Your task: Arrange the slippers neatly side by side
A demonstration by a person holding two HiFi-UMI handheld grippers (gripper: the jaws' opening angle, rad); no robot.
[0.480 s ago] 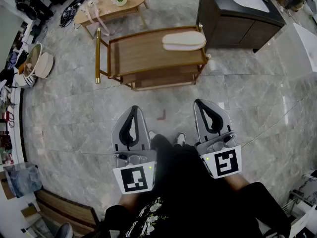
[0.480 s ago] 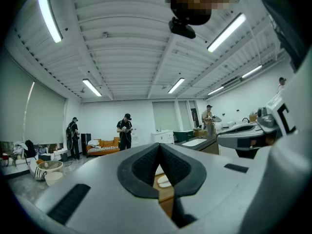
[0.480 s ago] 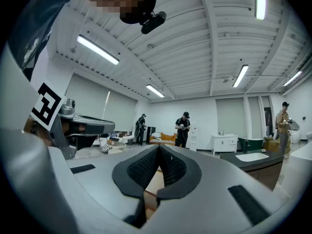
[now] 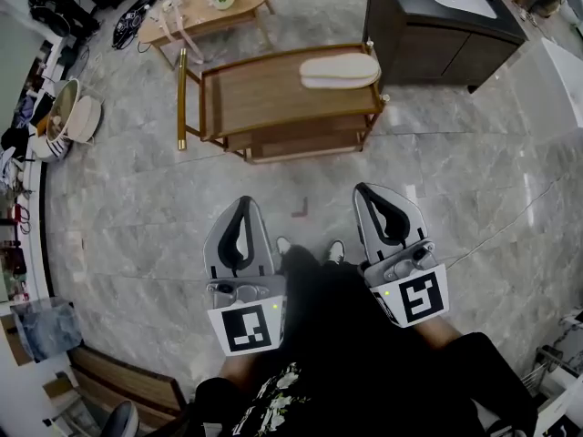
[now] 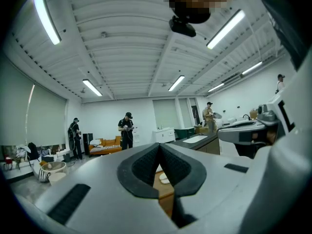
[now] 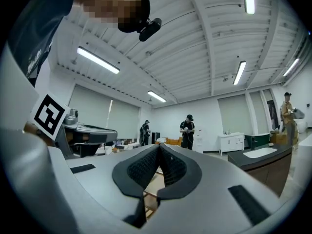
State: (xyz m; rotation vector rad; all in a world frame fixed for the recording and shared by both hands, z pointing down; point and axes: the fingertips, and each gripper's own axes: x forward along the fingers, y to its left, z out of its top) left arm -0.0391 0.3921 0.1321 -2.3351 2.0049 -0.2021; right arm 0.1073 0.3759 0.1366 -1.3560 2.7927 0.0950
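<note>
Both tongs are pinched shut on nothing. The left gripper and right gripper are held level and side by side in front of the person, pointing toward the wooden table but well short of it. The slippers lie close together at the table top's far right corner, their long axis along the far edge, crosswise to the tongs. They sit closer to the right gripper's line, so that hand looks nearer.
</note>
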